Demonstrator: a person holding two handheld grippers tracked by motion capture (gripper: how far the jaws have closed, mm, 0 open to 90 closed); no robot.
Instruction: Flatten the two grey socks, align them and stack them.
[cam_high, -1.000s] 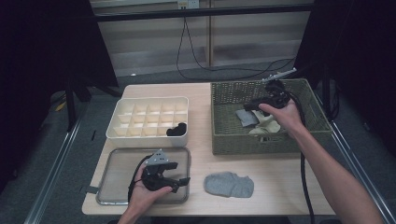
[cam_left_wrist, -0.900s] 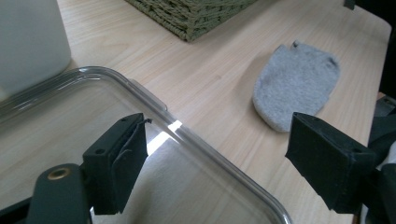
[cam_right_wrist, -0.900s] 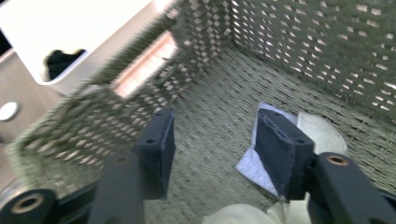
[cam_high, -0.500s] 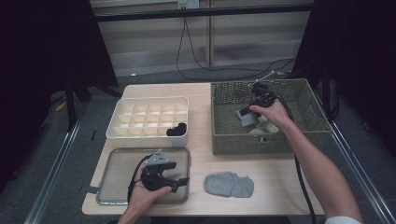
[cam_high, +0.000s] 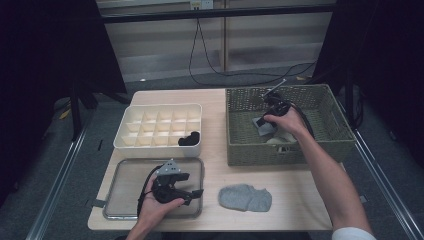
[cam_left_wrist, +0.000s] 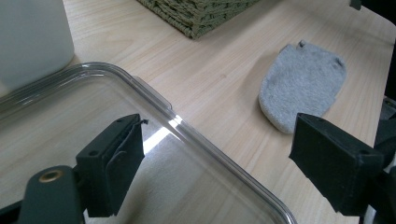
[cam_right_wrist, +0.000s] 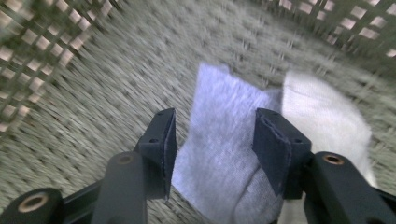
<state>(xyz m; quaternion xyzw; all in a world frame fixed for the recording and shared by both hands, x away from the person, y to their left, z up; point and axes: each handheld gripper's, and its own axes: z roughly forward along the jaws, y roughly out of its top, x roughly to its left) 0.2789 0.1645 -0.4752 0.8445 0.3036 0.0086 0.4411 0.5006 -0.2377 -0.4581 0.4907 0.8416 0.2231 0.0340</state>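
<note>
Right gripper (cam_right_wrist: 212, 140) is down in basket (cam_high: 330, 145) w/ jaws about half open astride grey sock (cam_right_wrist: 224, 144); jaws have just been closing then eased wider, pads not yet pressing it, white sock (cam_right_wrist: 322, 121) just beside. Left gripper (cam_left_wrist: 215, 163) hangs over clear tray (cam_left_wrist: 93, 112), jaws wide, nothing between; another grey sock (cam_high: 245, 197) lies on table (cam_high: 220, 100) near it.

A recording or lab workspace is suggested: a small light wooden table (cam_high: 215, 165) is set inside a dark enclosure framed by black curtains and metal rails, with loose cables (cam_high: 210, 60) trailing across the grey floor behind it and a pale slatted wall panel beyond.
</note>
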